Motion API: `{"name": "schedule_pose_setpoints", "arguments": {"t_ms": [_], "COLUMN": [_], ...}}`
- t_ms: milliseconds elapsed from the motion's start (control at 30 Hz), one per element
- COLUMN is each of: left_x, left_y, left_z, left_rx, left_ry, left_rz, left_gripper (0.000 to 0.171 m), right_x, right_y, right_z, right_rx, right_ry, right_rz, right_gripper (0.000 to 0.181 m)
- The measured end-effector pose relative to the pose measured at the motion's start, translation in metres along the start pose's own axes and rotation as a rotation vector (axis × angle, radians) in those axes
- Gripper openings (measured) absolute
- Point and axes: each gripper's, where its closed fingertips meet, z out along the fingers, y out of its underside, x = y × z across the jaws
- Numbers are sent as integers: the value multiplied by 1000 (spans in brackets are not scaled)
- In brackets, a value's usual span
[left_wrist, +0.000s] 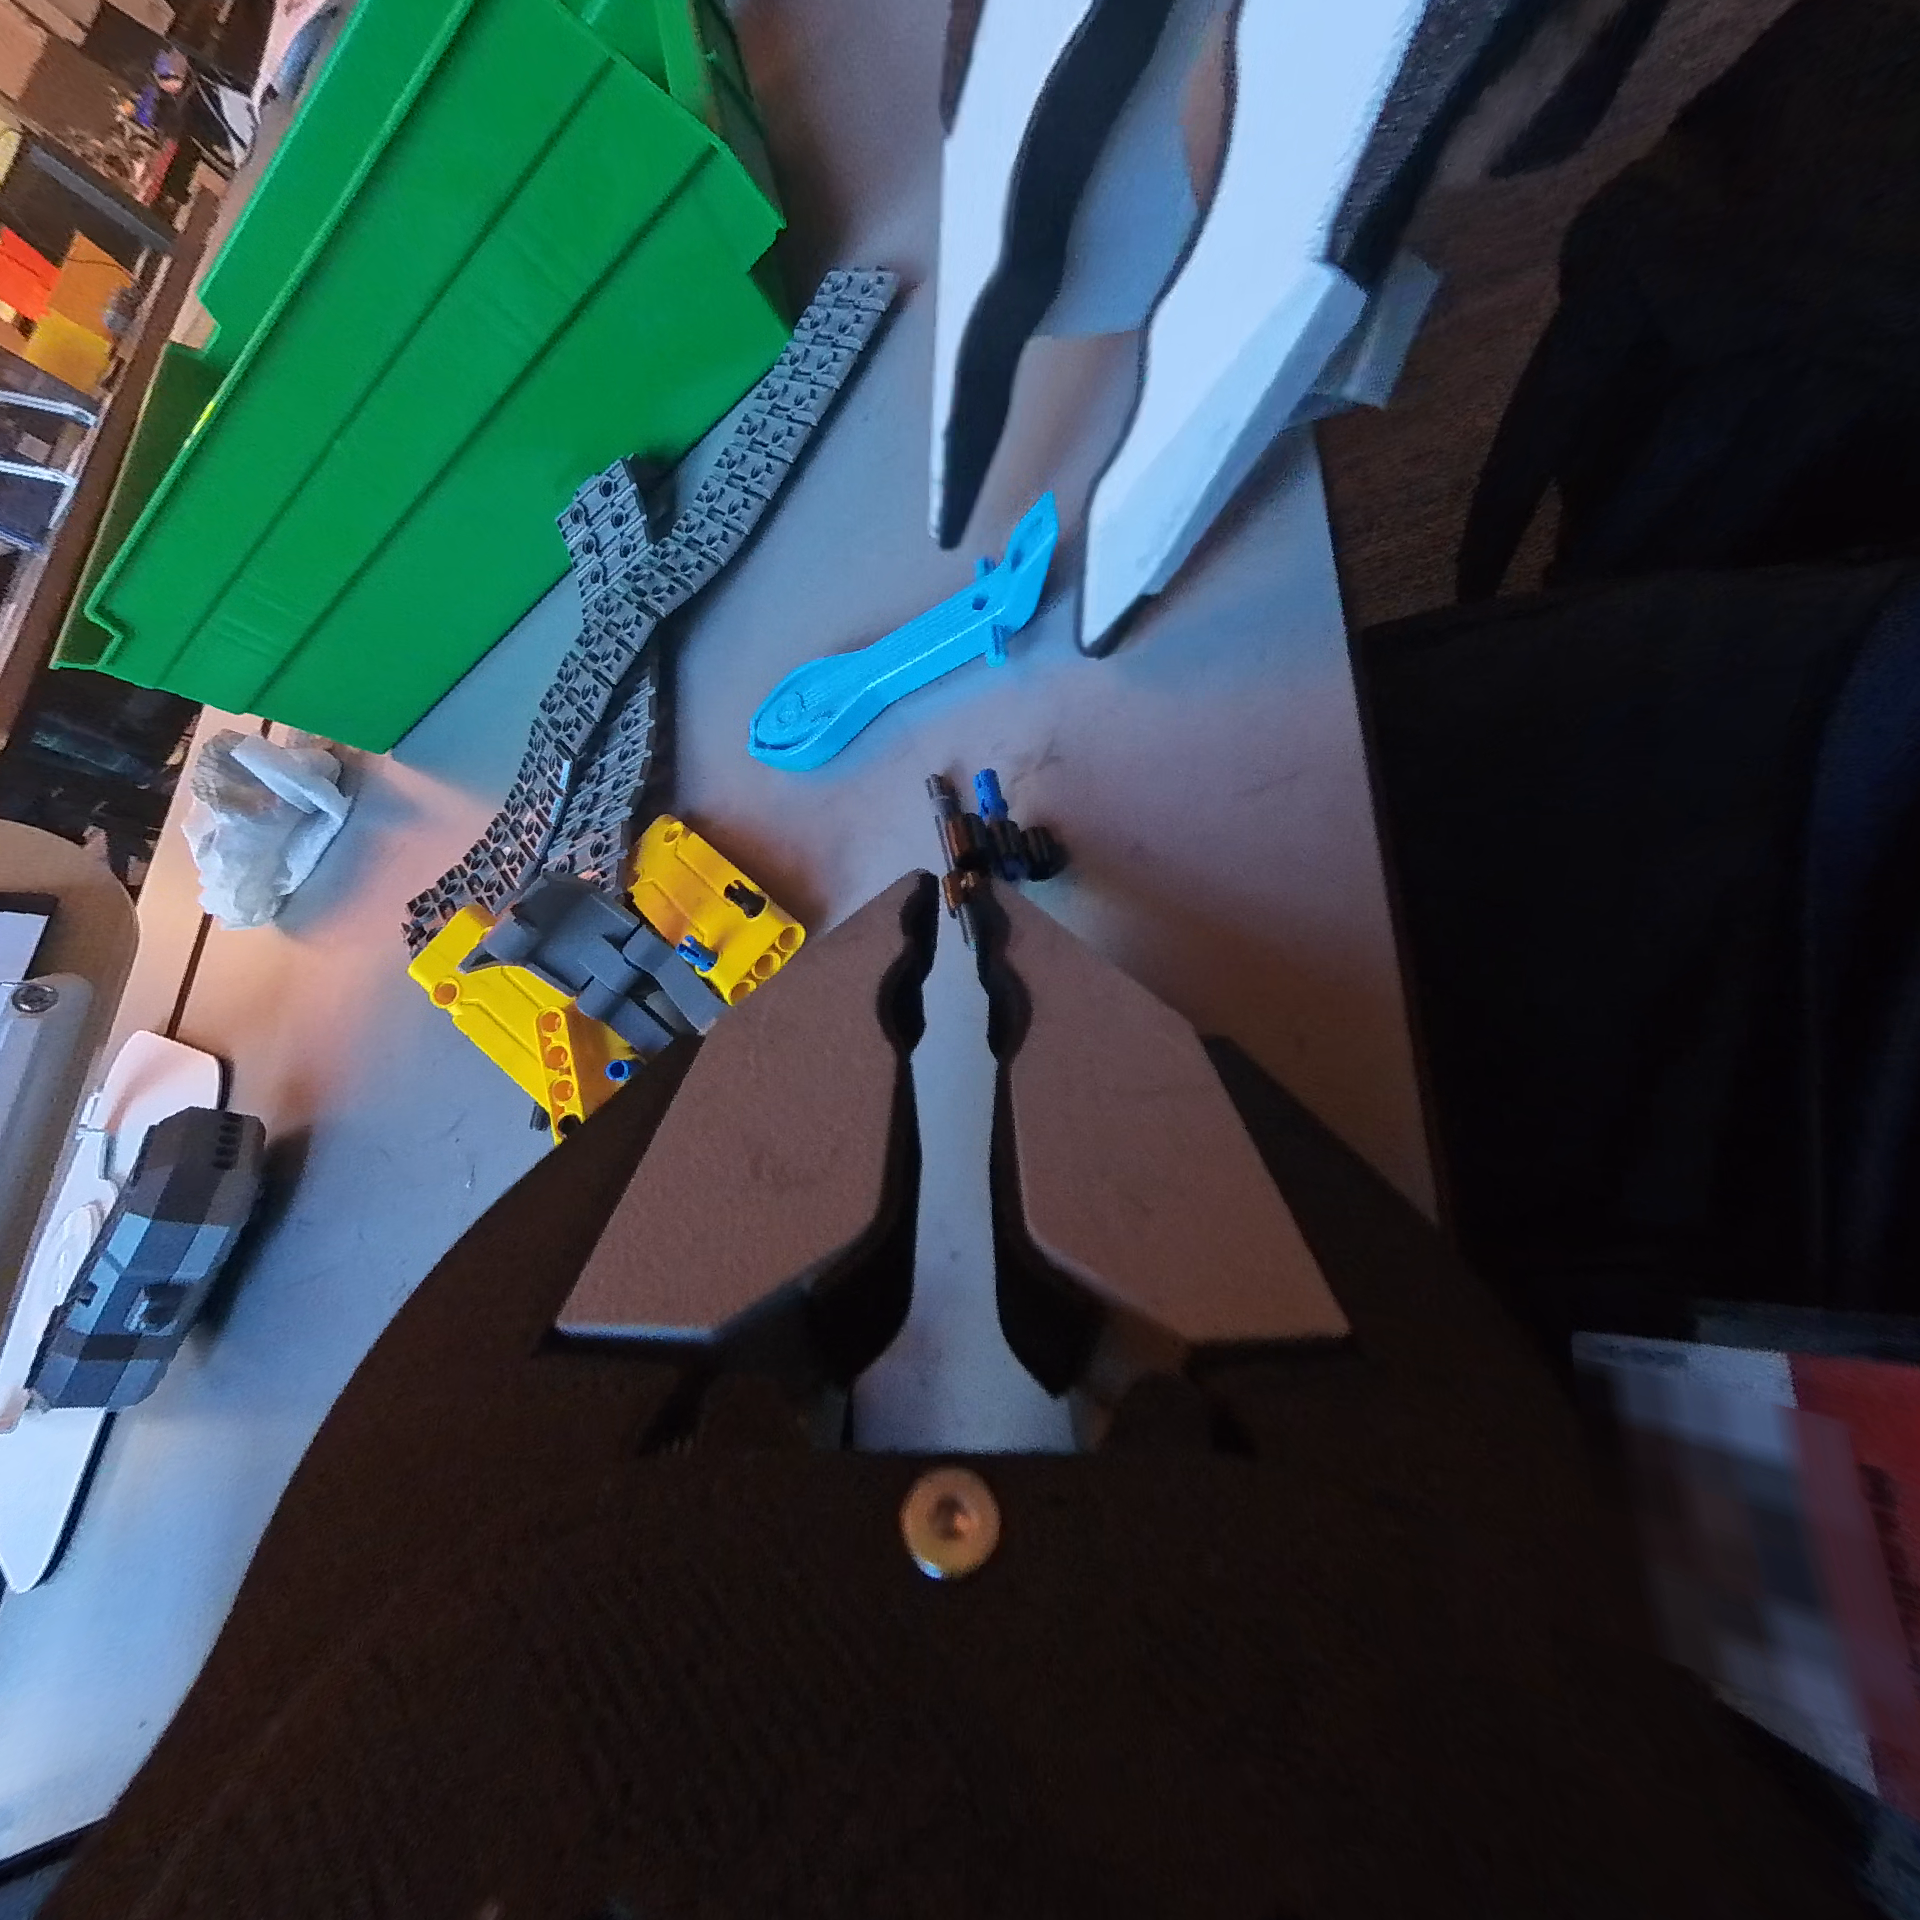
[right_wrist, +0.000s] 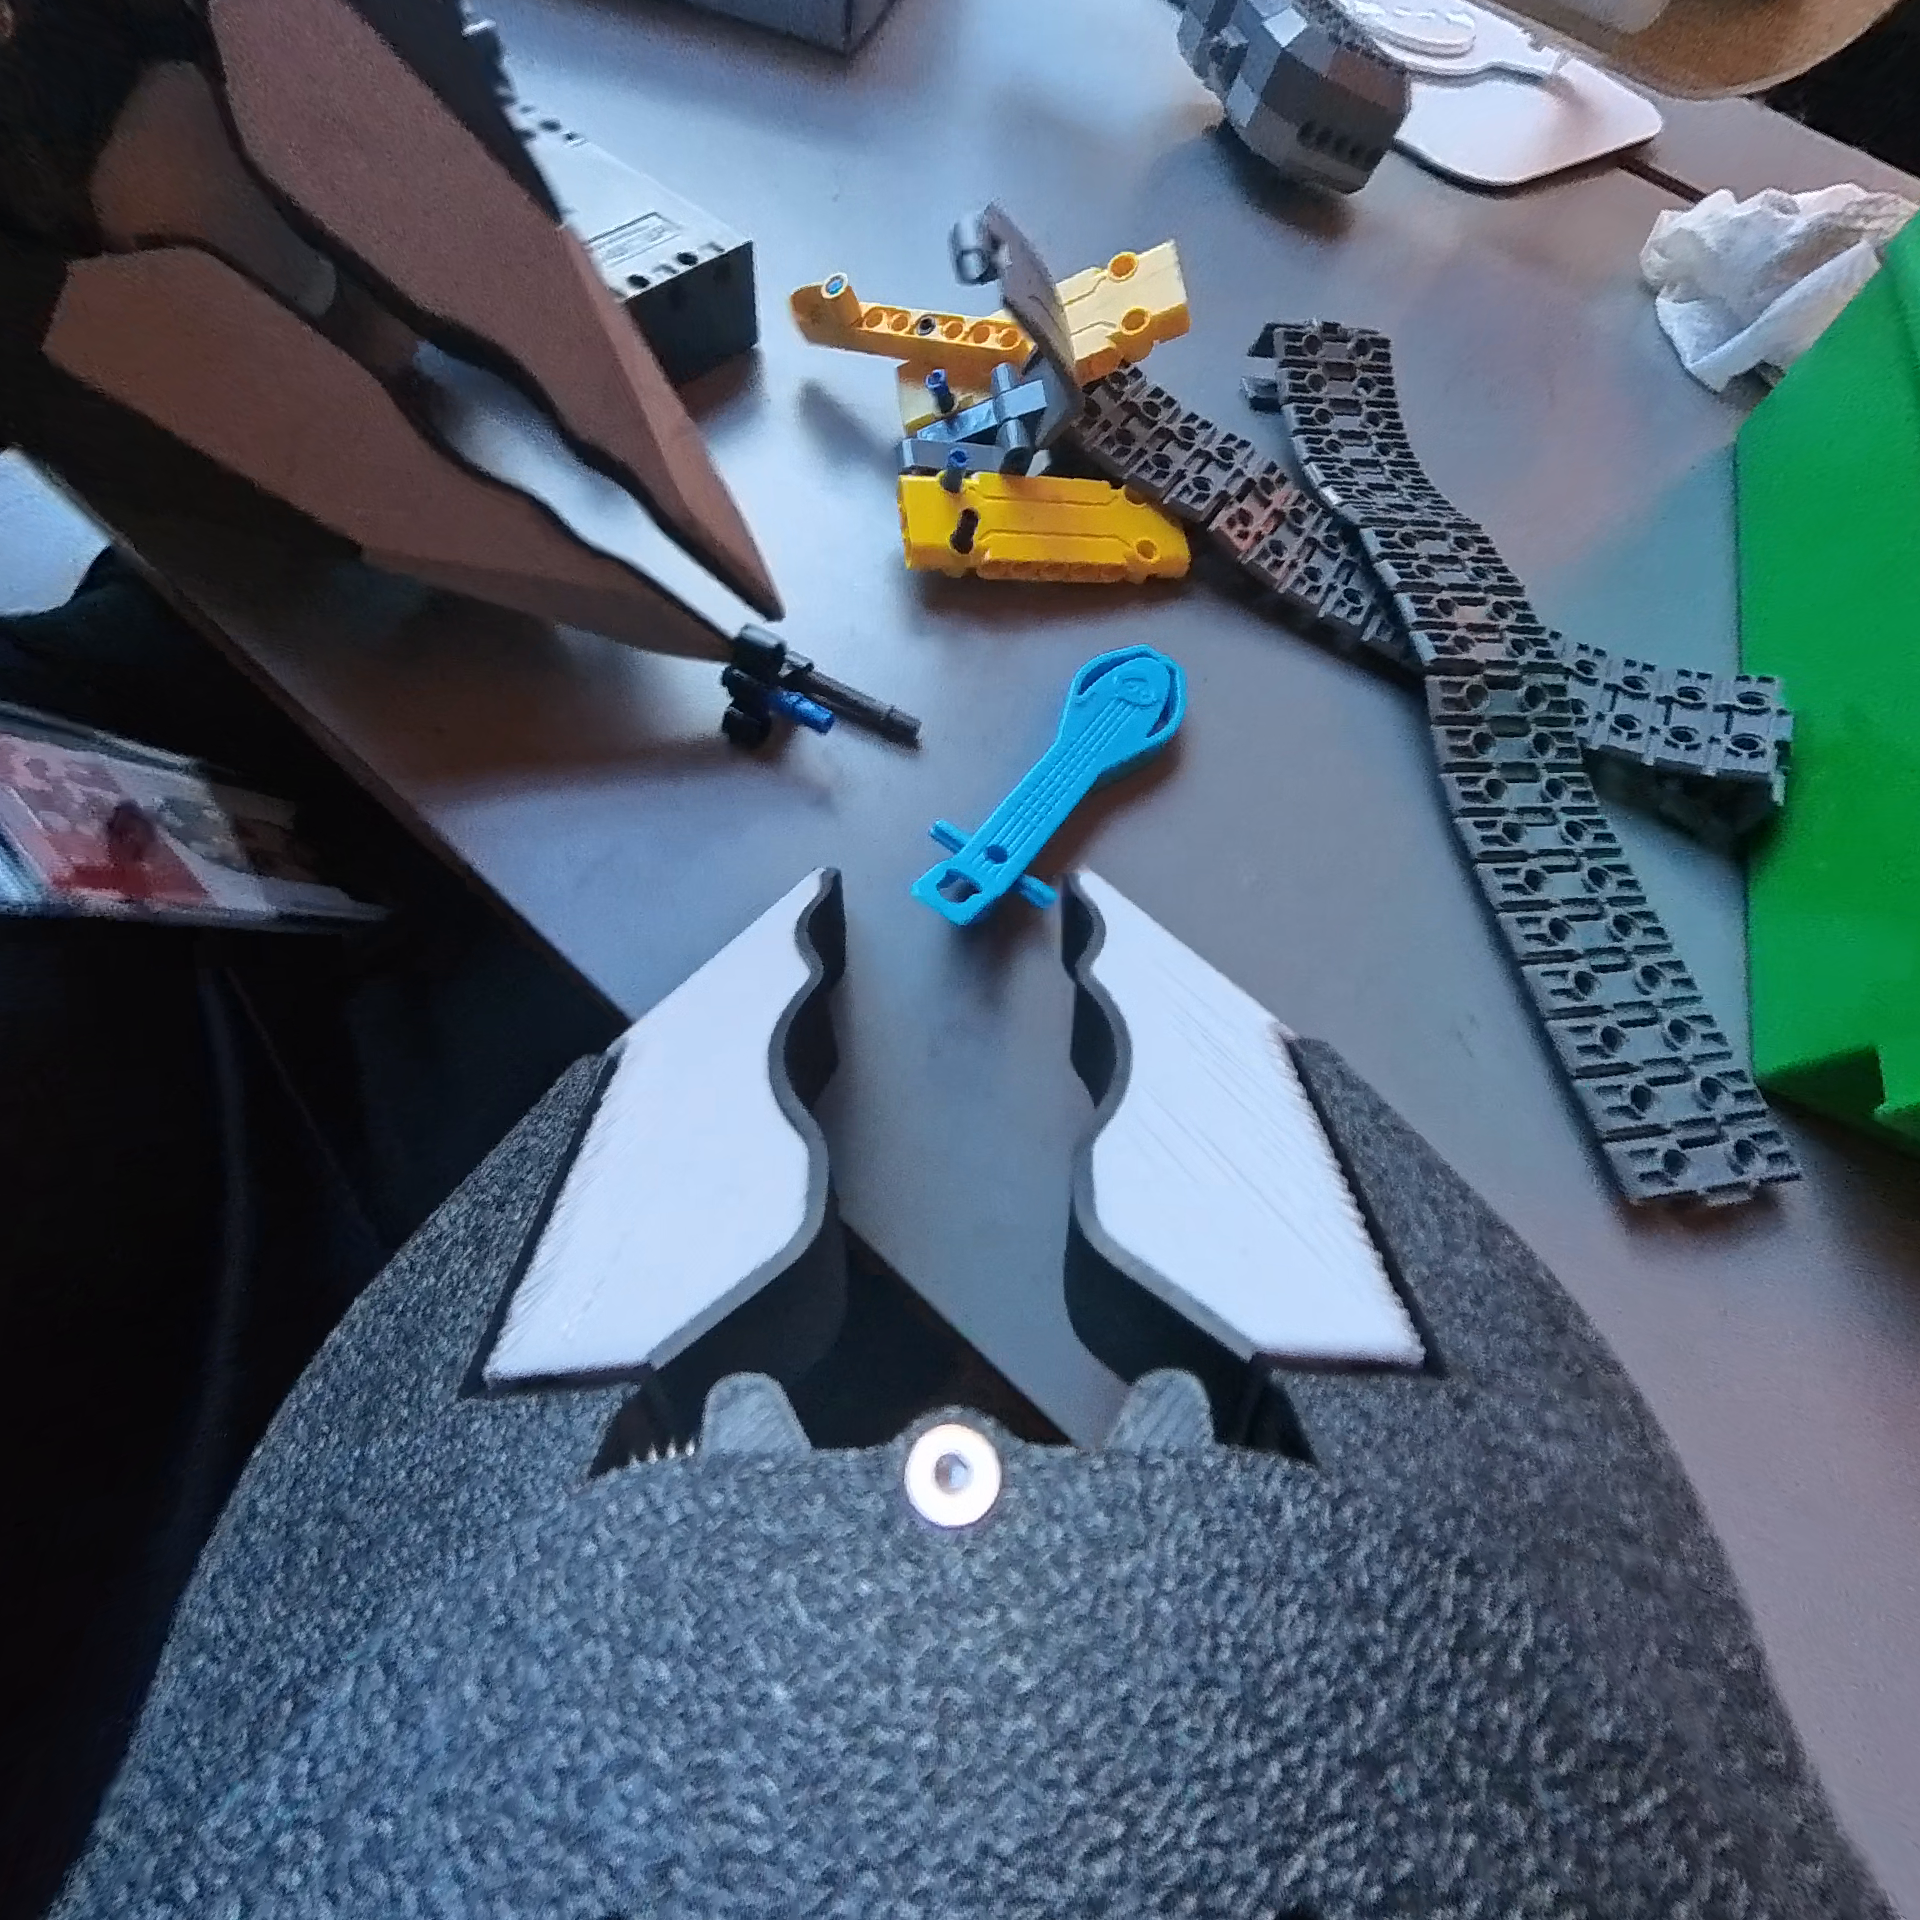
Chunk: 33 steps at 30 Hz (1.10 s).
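My left gripper (left_wrist: 963, 896) has brown fingers closed on the end of a small black axle piece (left_wrist: 987, 831) with black gears and a blue pin, which lies on the grey table (left_wrist: 1195, 831). It also shows in the right wrist view (right_wrist: 753, 632), with the axle piece (right_wrist: 800, 701) sticking out from its tips. My right gripper (right_wrist: 951, 883) has white fingers, is open and holds nothing. The handle end of a blue plastic lever tool (right_wrist: 1049, 790) lies just ahead between its tips. In the left wrist view the right gripper (left_wrist: 1023, 582) hovers over that tool (left_wrist: 894, 665).
A green bin (right_wrist: 1839, 727) stands to the right, with grey track links (right_wrist: 1507, 831) beside it. A yellow and grey brick assembly (right_wrist: 1039, 520), a black box (right_wrist: 675, 270), a crumpled tissue (right_wrist: 1766, 281) and a grey block model (right_wrist: 1299, 83) lie farther off. The table edge runs close on the left. The tips of one gripper are about 6 cm away from the tips of the other.
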Motion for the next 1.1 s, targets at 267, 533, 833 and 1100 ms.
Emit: {"name": "schedule_pose_setpoints", "arguments": {"t_ms": [267,533,833,1100], "left_x": [-3,-5,-5,-2], "left_y": [3,5,7,3], "left_z": [-7,-9,-8,-10], "left_rx": [9,9,-5,23], "left_ry": [-5,26,38,102], "left_rz": [-35,-92,-110,-178], "left_gripper": [6,8,9,16], "right_x": [8,10,29,23], "right_y": [-3,7,-5,9], "right_z": [2,-16,-29,7], "right_rx": [-5,-17,-23,-206], "right_ry": [-5,-69,10,-27], "right_rz": [68,38,80,131], "right_gripper": [24,7,29,45]}}
